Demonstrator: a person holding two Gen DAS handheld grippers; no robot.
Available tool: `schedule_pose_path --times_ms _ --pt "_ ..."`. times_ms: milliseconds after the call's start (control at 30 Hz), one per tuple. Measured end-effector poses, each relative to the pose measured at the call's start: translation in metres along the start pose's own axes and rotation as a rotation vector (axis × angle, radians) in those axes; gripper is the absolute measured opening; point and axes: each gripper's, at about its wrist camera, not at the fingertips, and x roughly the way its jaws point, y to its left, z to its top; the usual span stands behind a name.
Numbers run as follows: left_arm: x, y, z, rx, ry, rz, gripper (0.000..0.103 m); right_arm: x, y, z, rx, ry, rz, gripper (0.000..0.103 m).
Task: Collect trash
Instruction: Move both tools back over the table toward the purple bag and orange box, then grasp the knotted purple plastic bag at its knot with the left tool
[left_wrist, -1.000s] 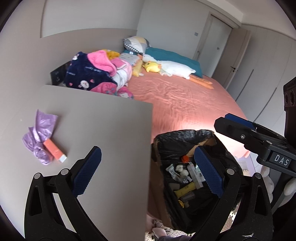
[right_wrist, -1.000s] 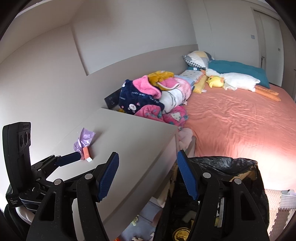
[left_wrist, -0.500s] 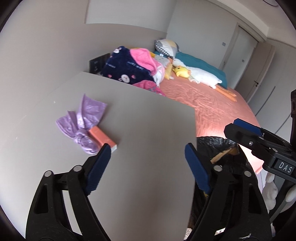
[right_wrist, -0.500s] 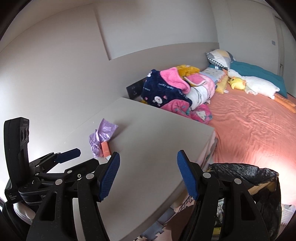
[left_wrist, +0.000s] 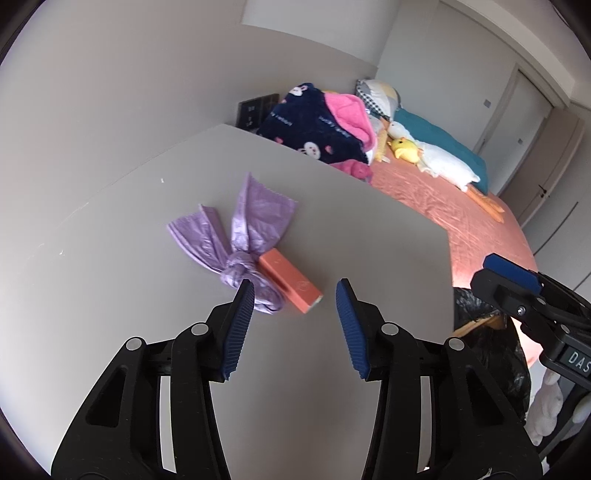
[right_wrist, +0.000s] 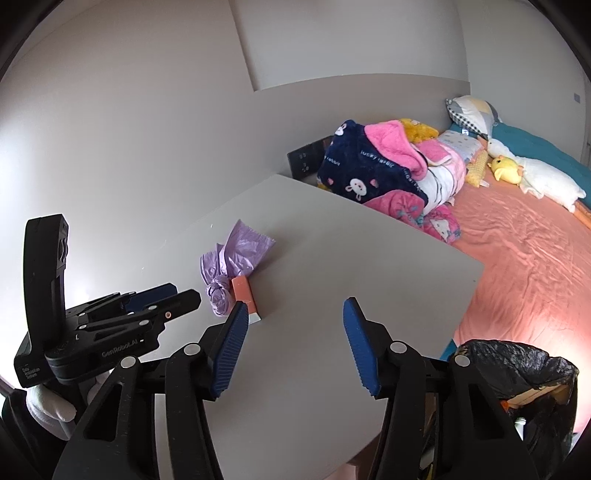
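Observation:
A knotted purple plastic bag (left_wrist: 240, 236) and a small orange box (left_wrist: 290, 280) lie together on the grey table (left_wrist: 332, 206). My left gripper (left_wrist: 295, 291) is open and empty, its fingertips just short of the box and the bag's knot. My right gripper (right_wrist: 291, 310) is open and empty, over the table to the right of them; the bag (right_wrist: 236, 254) and box (right_wrist: 243, 291) sit by its left finger. The black-lined trash bin (right_wrist: 517, 369) stands off the table's right edge.
A pink bed (right_wrist: 535, 258) lies beyond the table, with a pile of blankets (right_wrist: 388, 173), pillows and plush toys at its head. Grey walls stand behind and left of the table. The bin (left_wrist: 480, 321) shows at the table's right corner.
Both grippers have swung left from over the trash bin to over the table. The left gripper has closed in on the purple bag and orange box. Both stay open.

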Motion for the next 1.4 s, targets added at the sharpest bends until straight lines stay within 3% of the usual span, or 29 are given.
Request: schedule_pose_path --times_ms 667,1000,1400 --pt "0.071 0.044 0.013 -0.019 0.104 0.065 0.046 0.070 0.011 0.010 -0.012 0.095 0.016 0.052" --pt "0.081 0.049 0.012 0.016 0.099 0.070 0.023 0.090 0.018 0.011 -0.037 0.129 0.038 0.052" --pt "0.064 0.077 0.011 -0.048 0.071 0.091 0.020 0.120 0.042 0.006 -0.087 0.186 0.080 0.052"
